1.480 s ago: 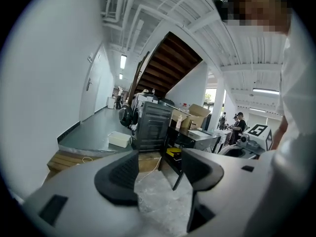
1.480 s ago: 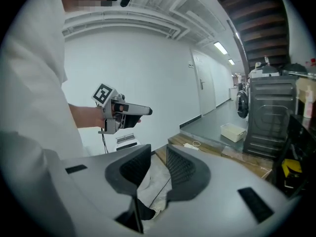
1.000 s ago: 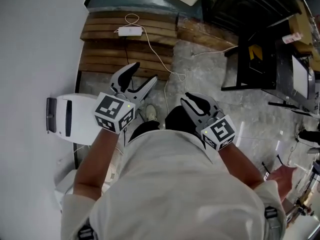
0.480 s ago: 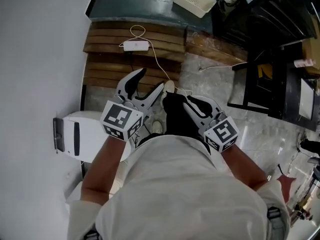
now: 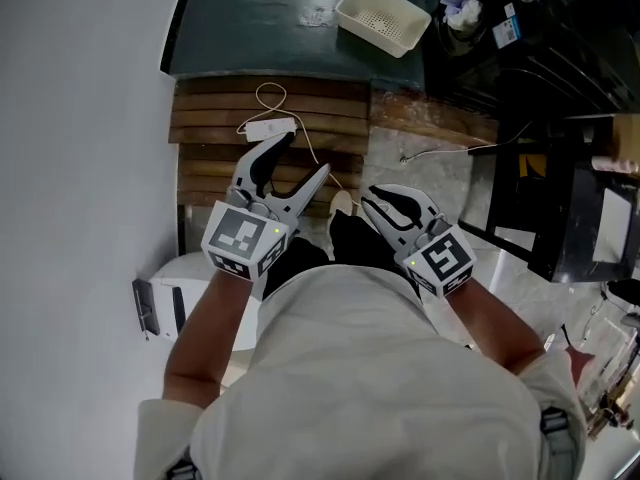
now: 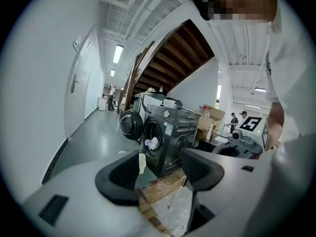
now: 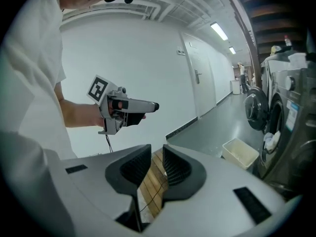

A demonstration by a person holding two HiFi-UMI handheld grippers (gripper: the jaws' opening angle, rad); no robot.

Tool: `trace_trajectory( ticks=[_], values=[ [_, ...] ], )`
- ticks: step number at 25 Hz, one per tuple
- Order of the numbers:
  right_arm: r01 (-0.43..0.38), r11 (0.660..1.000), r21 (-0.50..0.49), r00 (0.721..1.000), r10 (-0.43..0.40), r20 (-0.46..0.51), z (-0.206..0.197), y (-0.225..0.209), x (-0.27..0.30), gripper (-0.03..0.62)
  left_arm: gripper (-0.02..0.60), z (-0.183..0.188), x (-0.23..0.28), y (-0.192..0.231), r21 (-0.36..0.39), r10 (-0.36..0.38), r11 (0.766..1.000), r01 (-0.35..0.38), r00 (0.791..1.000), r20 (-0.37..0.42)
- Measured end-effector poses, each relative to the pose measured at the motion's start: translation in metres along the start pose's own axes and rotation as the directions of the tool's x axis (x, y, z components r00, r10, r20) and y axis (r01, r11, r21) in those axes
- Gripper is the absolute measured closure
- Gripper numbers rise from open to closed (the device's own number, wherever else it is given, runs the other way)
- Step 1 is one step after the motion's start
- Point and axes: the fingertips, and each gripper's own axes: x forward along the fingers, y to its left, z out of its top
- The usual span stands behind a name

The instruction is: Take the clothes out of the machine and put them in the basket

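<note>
The left gripper [image 5: 300,155] is held with its jaws well apart, and nothing is gripped between them. Through the gap only the floor, wooden boards and the distant machine are seen. The right gripper [image 5: 386,200] is carried beside it with its jaws drawn almost together. A thin gap is left, and nothing is caught in it. Both are pointed forward and slightly down.

Below the grippers, wooden boards [image 5: 215,103] are crossed by a white cable with its plug block [image 5: 272,126]. Beyond the boards, on the dark green floor, the white basket [image 5: 385,13] is set down, and it looks empty. The washing machine [image 6: 170,137] is seen ahead in the left gripper view. Its round door [image 6: 130,124] is swung open, and pale clothes [image 6: 152,142] are bunched at the mouth of the drum. In the right gripper view the basket is shown near the front of the machine.

Compared with a second ago, the boards and cable are shifted toward the person and the basket is brought fully into the head view. The white box by the wall [image 5: 170,303] is dropped back to the lower left. The set of both pairs of jaws is unchanged. This is judged to be the walk-up: no garment is lifted yet, and the whole task is left to do. With the door already open, a reach into the drum is all that is called for next.
</note>
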Motion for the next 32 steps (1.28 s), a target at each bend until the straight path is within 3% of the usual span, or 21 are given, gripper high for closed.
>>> trace_trajectory(
  ticks=[6, 11, 17, 23, 28, 32],
  values=[
    [0.043, 0.999, 0.022, 0.999, -0.043, 0.021, 0.055, -0.050, 0.023, 0.516, 0.316, 0.055, 0.044, 0.035, 0.043, -0.059, 0.997, 0.060, 0.998, -0.026],
    [0.121, 0.992, 0.035, 0.993, -0.121, 0.013, 0.081, -0.067, 0.052, 0.516, 0.315, 0.089, 0.077, 0.063, 0.086, -0.168, 0.982, 0.170, 0.985, -0.034],
    [0.239, 0.967, 0.091, 0.971, -0.239, -0.012, 0.116, -0.098, 0.096, 0.516, 0.316, 0.126, 0.121, 0.100, 0.155, -0.329, 0.930, 0.333, 0.943, -0.049],
    [0.311, 0.943, 0.117, 0.950, -0.306, -0.058, 0.138, -0.135, 0.140, 0.516, 0.316, 0.141, 0.165, 0.128, 0.198, -0.436, 0.874, 0.443, 0.896, -0.082],
    [0.289, 0.939, 0.187, 0.955, -0.269, -0.122, 0.153, -0.176, 0.161, 0.516, 0.315, 0.160, 0.209, 0.141, 0.235, -0.473, 0.843, 0.485, 0.874, -0.108],
    [0.283, 0.939, 0.196, 0.949, -0.245, -0.198, 0.140, -0.225, 0.175, 0.516, 0.315, 0.164, 0.257, 0.146, 0.267, -0.494, 0.817, 0.511, 0.859, -0.132]
  ],
)
